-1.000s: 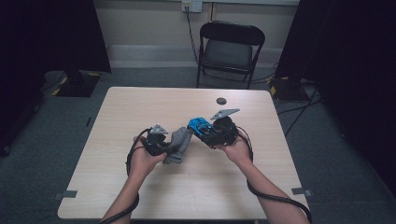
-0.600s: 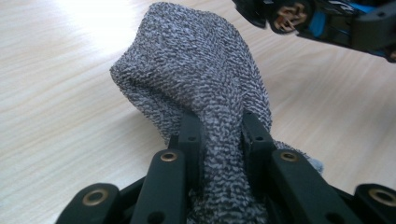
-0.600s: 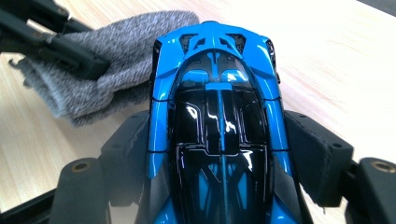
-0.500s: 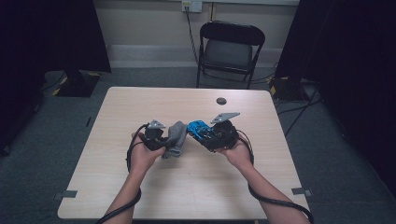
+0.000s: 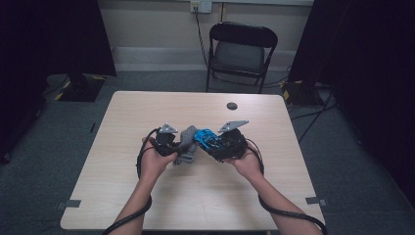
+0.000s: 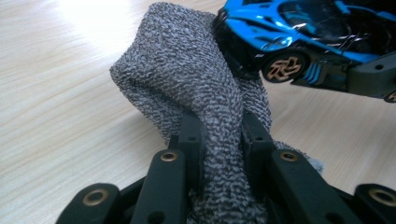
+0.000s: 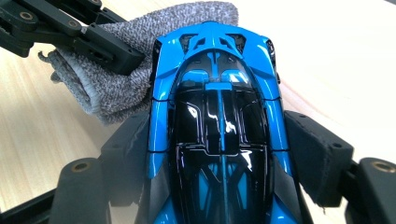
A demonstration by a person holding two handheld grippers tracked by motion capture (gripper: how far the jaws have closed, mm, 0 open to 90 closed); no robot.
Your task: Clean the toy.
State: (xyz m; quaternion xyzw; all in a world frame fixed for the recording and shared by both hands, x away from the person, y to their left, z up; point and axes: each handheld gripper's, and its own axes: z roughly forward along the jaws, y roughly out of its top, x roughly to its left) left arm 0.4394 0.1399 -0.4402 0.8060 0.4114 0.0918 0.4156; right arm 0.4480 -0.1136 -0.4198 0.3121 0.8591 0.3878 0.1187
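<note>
Tabletop (image 5: 147, 196) beneath; left gripper (image 6: 219, 135) pinches grey cloth (image 6: 187, 74), seemingly touching blue car (image 7: 217, 121).

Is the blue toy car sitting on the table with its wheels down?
No: the right gripper holds the blue toy car between its fingers, above the table.

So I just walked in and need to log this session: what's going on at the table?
A person holds a gripper in each hand above a light wooden table. The left gripper is shut on a grey knitted cloth. The right gripper is shut on a blue and black toy car, clamped at its sides. The cloth is pressed against one end of the car, as if to wipe it.
</note>
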